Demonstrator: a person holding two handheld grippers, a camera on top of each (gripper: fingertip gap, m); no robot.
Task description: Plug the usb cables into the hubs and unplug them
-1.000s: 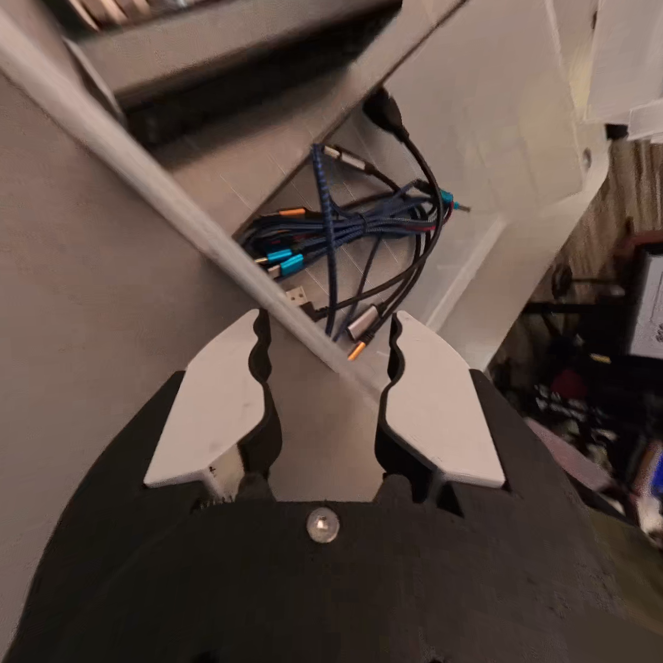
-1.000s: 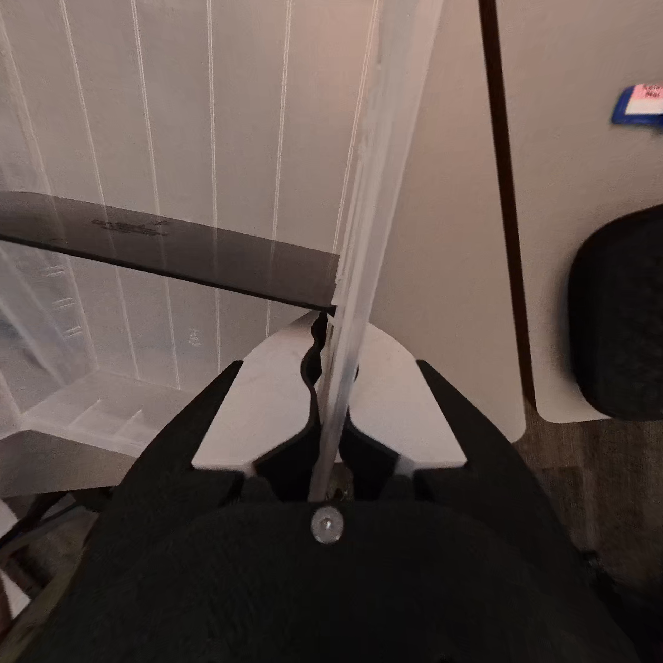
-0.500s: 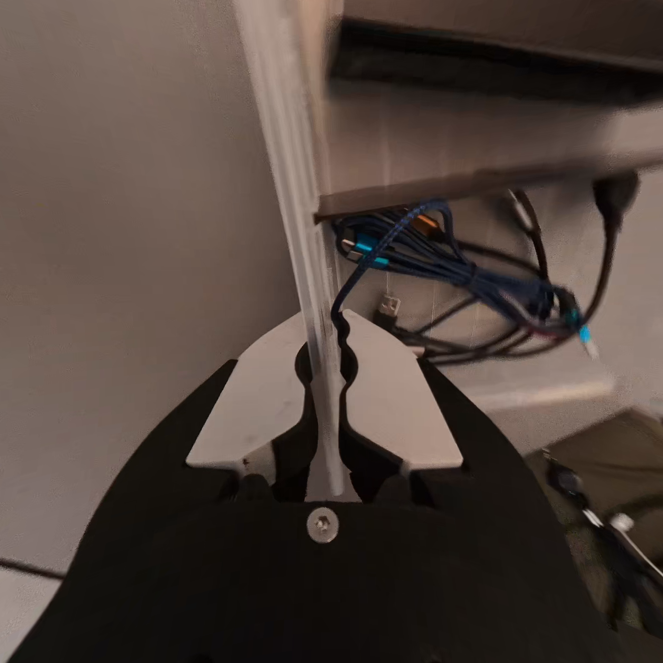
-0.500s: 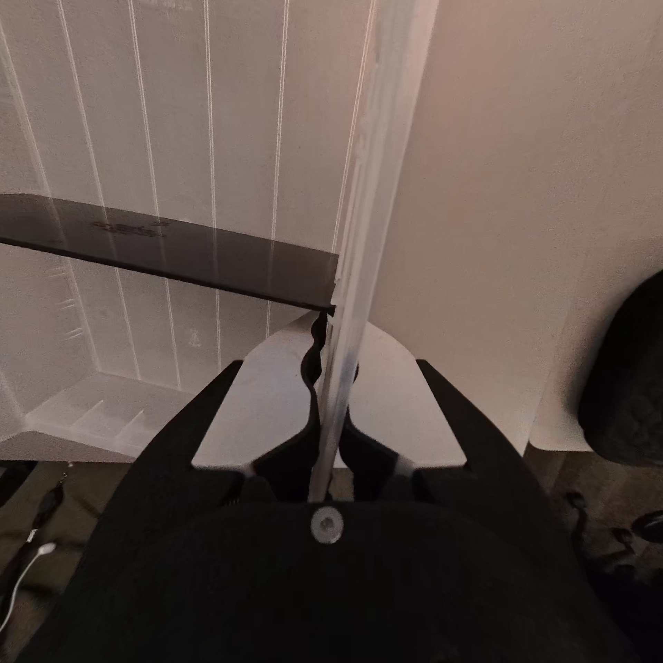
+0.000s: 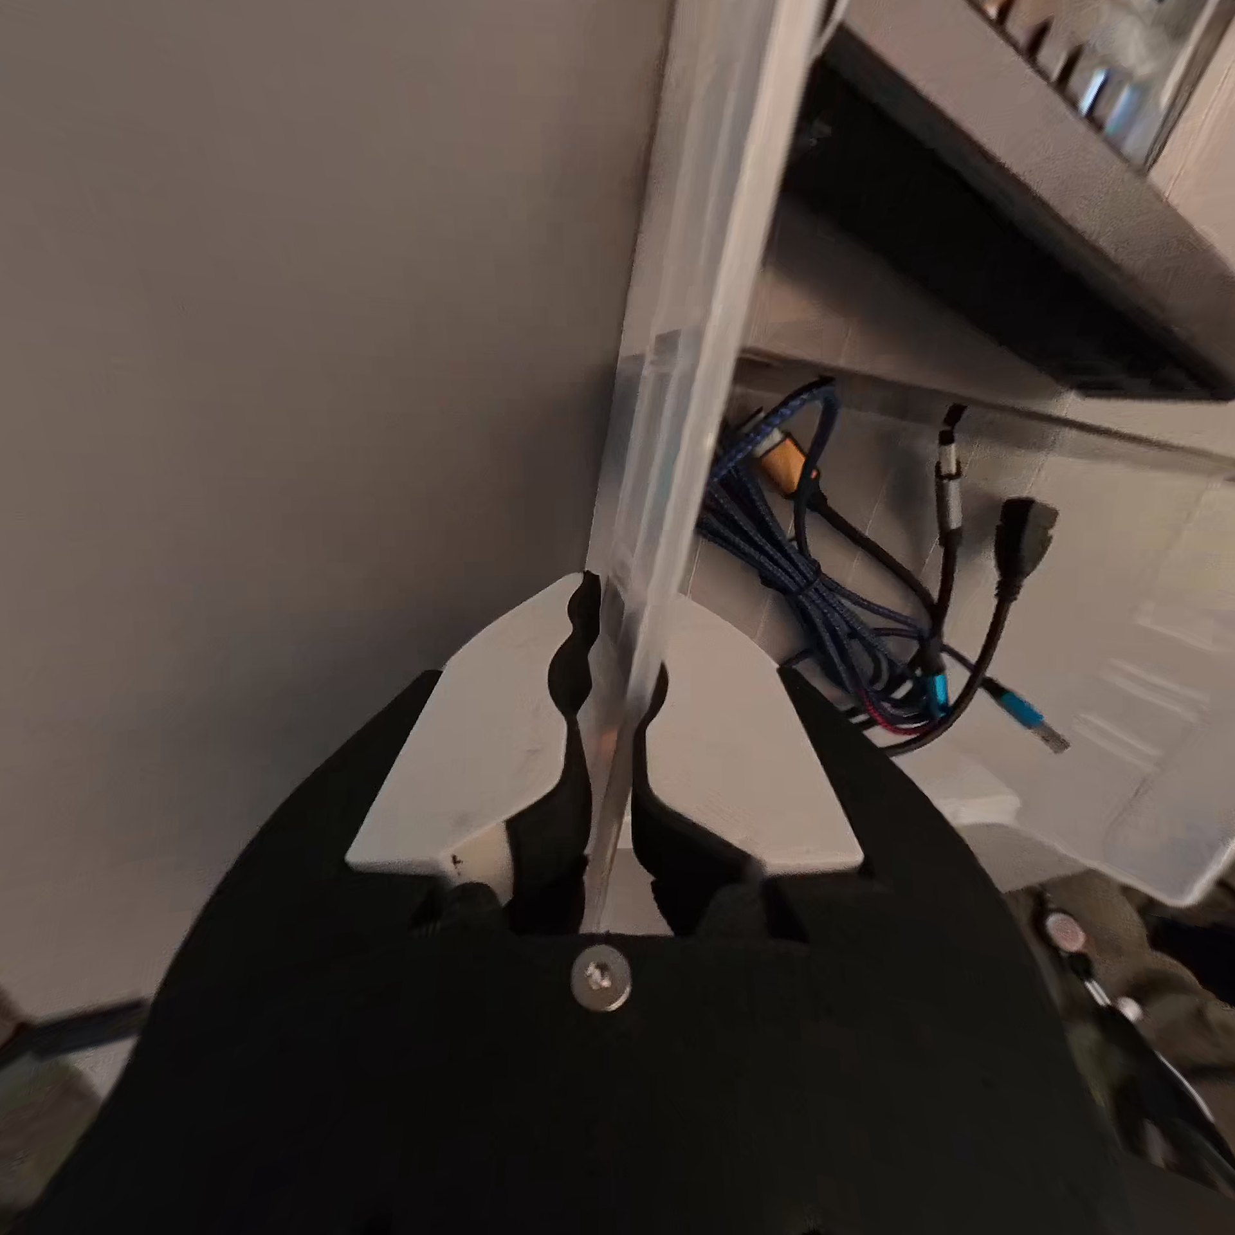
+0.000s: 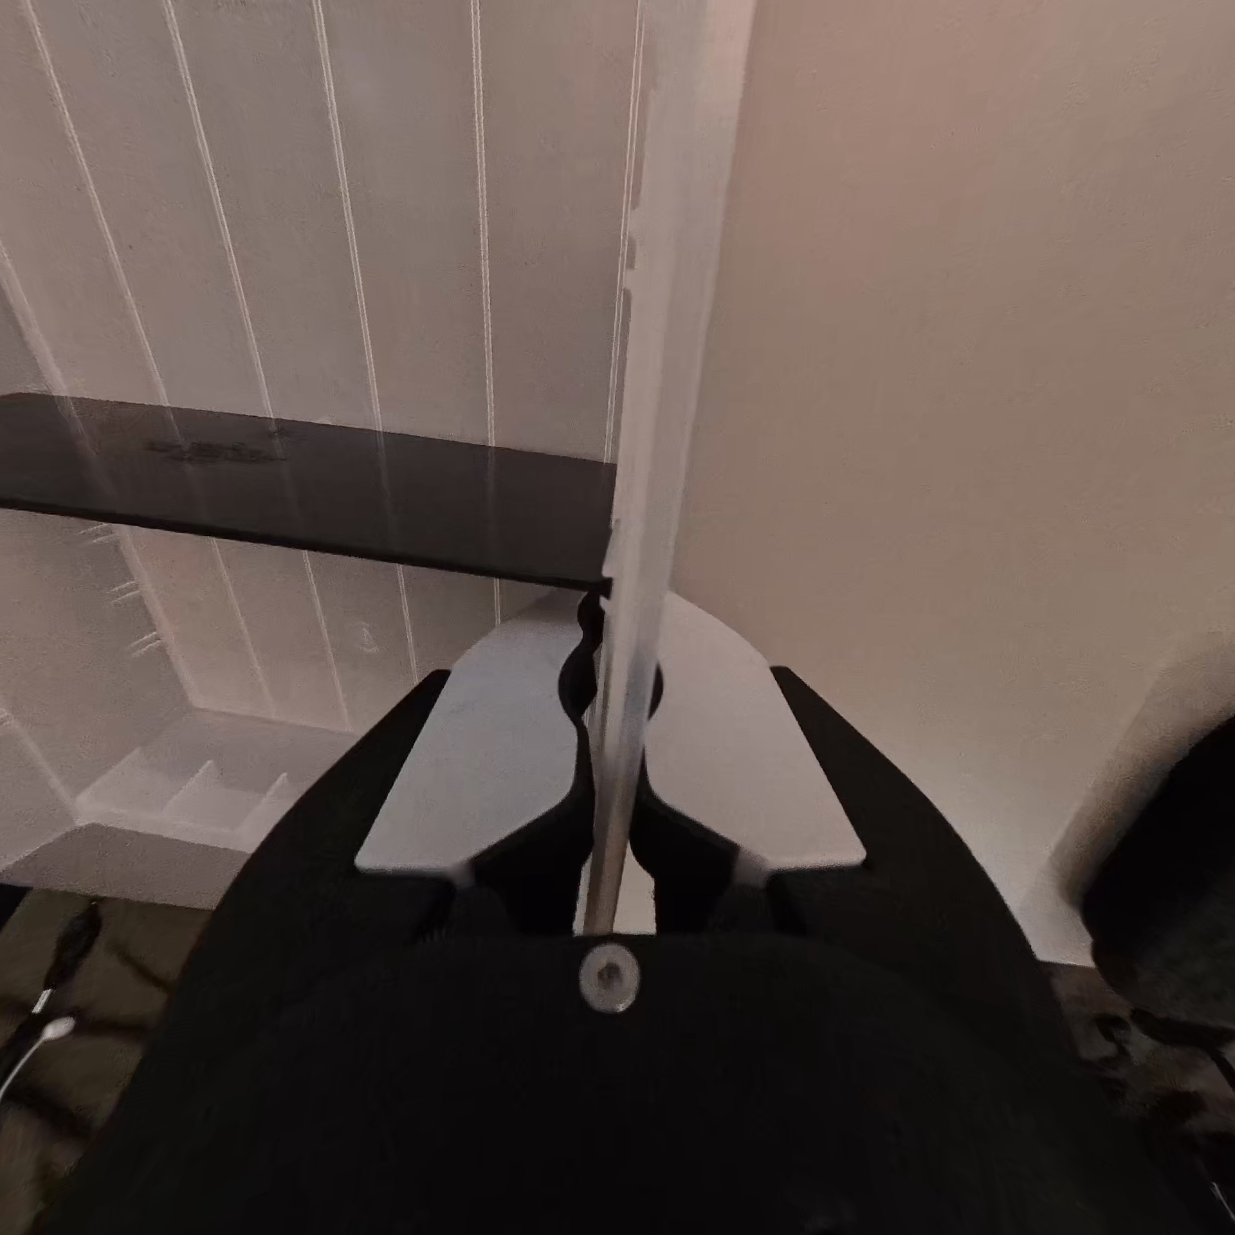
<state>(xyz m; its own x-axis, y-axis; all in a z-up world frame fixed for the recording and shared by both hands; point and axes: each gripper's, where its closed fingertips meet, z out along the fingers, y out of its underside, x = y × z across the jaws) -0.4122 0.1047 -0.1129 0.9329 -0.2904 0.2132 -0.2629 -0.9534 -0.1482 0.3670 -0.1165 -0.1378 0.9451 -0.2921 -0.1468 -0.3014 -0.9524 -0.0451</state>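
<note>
A clear plastic bin holds a bundle of blue and black USB cables point(image 5: 812, 591) with orange, teal and silver plugs. A long dark hub point(image 5: 1002, 227) with a row of ports lies across the bin above the cables. The hub also shows as a black bar point(image 6: 301, 481) in the right wrist view. My left gripper point(image 5: 618, 591) is shut on the bin's rim point(image 5: 695, 347). My right gripper point(image 6: 621, 601) is shut on another stretch of the bin's rim point(image 6: 658, 334). The bin's ribbed wall point(image 6: 301, 234) fills the left of the right wrist view.
A pale tabletop point(image 5: 267, 401) lies beyond the bin, also in the right wrist view point(image 6: 969, 401). A black rounded object point(image 6: 1163, 869) sits at the right edge. The floor below holds loose cords, among them a white one point(image 6: 33, 1049) and dark clutter point(image 5: 1136, 989). The grippers' ends are close to 80 cm from one another.
My left gripper was open around the bin's rim and has shut on it. The bin has swung in the left view. My right gripper keeps its hold; the background behind it has shifted.
</note>
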